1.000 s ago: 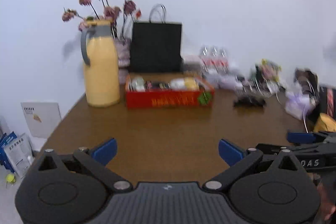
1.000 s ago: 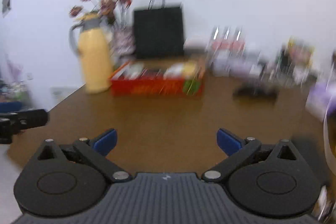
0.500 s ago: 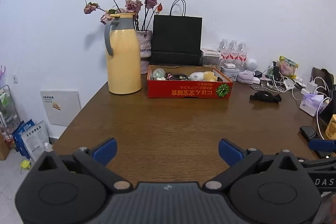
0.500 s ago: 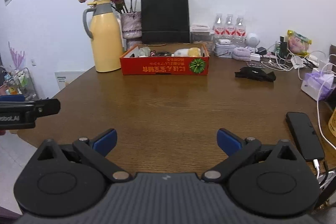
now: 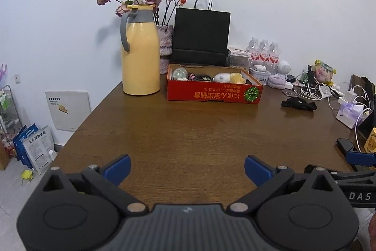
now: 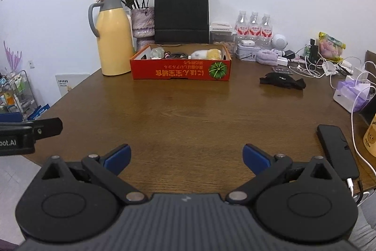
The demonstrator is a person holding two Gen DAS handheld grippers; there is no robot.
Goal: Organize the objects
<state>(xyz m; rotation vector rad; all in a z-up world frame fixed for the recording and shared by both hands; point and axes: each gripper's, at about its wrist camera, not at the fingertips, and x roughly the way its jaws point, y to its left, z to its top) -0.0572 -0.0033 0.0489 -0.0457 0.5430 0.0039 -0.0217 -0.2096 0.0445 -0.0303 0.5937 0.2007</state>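
A red cardboard box [image 5: 213,92] [image 6: 181,71] stands at the far middle of the brown table [image 5: 188,128] [image 6: 188,109]; it holds a cable, a glass ball and a white and yellow plush. A black cloth item [image 5: 298,104] [image 6: 282,81] lies on the table to the right of the box. My left gripper [image 5: 187,168] is open and empty above the near table edge. My right gripper [image 6: 185,157] is open and empty, also near the front edge, to the right of the left one.
A yellow jug [image 5: 139,51] [image 6: 114,35], a vase of dried roses [image 6: 142,22] and a black paper bag [image 5: 199,37] [image 6: 181,15] stand behind the box. Water bottles [image 6: 253,27], cables and chargers [image 6: 312,65], a purple tissue pack [image 6: 350,94] and a black phone [image 6: 337,152] fill the right side.
Both cameras have moved from a blurred sweep to a steady view of the table, and the box and jug have shifted right in the left wrist view. Both grippers stay open and empty.
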